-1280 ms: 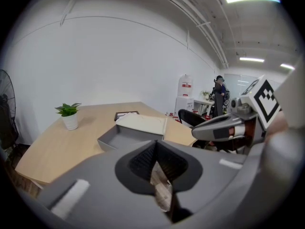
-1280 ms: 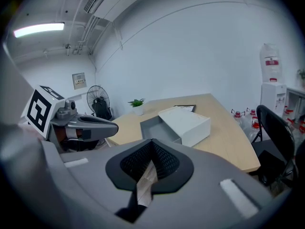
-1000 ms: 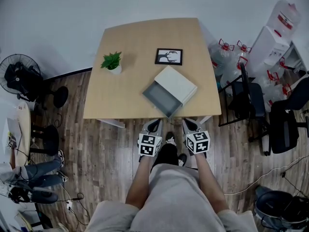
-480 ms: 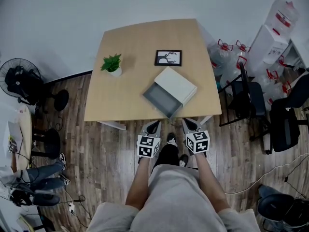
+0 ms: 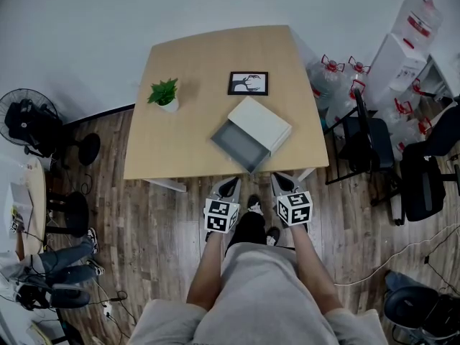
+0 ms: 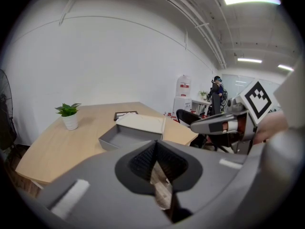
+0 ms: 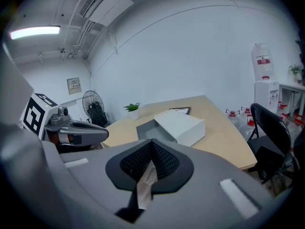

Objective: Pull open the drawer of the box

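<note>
A white box (image 5: 260, 123) lies on the wooden table (image 5: 180, 131), and its grey drawer (image 5: 238, 144) stands pulled out toward the table's near edge. Both grippers hang below that edge, over the floor and apart from the box. My left gripper (image 5: 230, 185) and right gripper (image 5: 282, 183) are side by side, each shut on nothing. The left gripper view has the box (image 6: 141, 122) and the empty drawer (image 6: 123, 136) beyond its closed jaws (image 6: 156, 149). From the right gripper (image 7: 151, 146) I see the box (image 7: 182, 123) and the drawer (image 7: 147, 129).
A small potted plant (image 5: 165, 93) and a framed picture (image 5: 249, 83) stand farther back on the table. A black chair (image 5: 366, 139), water bottles (image 5: 332, 74) and a dispenser (image 5: 399, 60) are at the right. A fan (image 5: 29, 124) stands at the left.
</note>
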`<action>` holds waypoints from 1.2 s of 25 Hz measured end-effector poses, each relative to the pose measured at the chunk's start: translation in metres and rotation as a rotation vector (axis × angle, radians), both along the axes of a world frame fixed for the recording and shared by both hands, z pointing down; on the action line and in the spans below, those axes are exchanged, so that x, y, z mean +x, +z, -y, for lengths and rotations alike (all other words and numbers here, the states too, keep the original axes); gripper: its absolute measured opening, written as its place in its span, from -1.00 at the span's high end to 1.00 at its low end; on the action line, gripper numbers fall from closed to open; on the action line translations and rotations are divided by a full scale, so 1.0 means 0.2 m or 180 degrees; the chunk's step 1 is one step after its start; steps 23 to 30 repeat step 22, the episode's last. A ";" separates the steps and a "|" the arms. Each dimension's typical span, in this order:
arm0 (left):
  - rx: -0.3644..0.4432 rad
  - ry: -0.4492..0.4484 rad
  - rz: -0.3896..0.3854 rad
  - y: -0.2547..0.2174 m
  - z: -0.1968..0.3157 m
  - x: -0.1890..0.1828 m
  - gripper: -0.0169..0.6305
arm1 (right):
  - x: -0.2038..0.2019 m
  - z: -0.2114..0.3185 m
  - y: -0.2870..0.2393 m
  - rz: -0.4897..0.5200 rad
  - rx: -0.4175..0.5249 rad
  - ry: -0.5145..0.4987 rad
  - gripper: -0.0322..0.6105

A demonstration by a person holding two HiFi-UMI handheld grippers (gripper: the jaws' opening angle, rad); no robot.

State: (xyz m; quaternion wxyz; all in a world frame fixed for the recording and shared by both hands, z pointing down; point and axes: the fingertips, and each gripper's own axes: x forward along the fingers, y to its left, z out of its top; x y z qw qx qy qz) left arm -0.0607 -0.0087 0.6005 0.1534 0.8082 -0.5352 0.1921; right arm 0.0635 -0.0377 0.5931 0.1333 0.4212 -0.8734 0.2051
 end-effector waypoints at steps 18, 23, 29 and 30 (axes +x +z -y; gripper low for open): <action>-0.0047 -0.0057 -0.0012 0.03 -0.01 -0.02 0.78 | 0.00 0.02 -0.01 -0.0001 0.0012 -0.0012 0.91; -0.0052 -0.0053 0.0002 0.03 0.00 -0.02 0.78 | 0.00 0.04 -0.01 0.0000 0.0012 -0.0012 0.91; -0.0052 -0.0053 0.0002 0.03 0.00 -0.02 0.78 | 0.00 0.04 -0.01 0.0000 0.0012 -0.0012 0.91; -0.0052 -0.0053 0.0002 0.03 0.00 -0.02 0.78 | 0.00 0.04 -0.01 0.0000 0.0012 -0.0012 0.91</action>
